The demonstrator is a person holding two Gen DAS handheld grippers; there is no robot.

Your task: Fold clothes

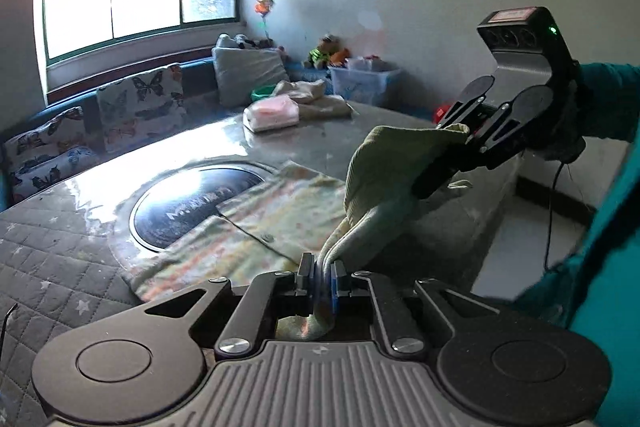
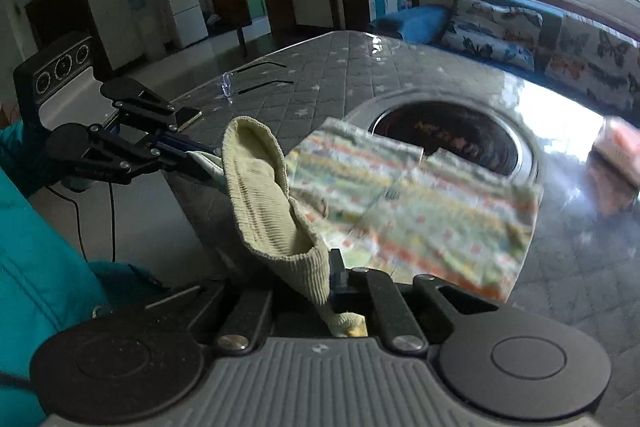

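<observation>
The ribbed hem [image 1: 392, 163] of the garment [image 1: 256, 223] is clamped by the left gripper [image 1: 322, 277] and the right gripper [image 1: 444, 167], lifted, and should next be carried over the garment for the fold.

We see the garment [image 1: 276, 223] lying on the table [image 1: 360, 131], partly over its round inset [image 1: 192, 203]; folded clothes [image 1: 296, 107] sit far behind it.

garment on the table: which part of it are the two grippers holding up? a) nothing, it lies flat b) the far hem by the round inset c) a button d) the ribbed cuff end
d: the ribbed cuff hangs lifted, pinched between the left gripper and right gripper, both with shut jaws.
</observation>
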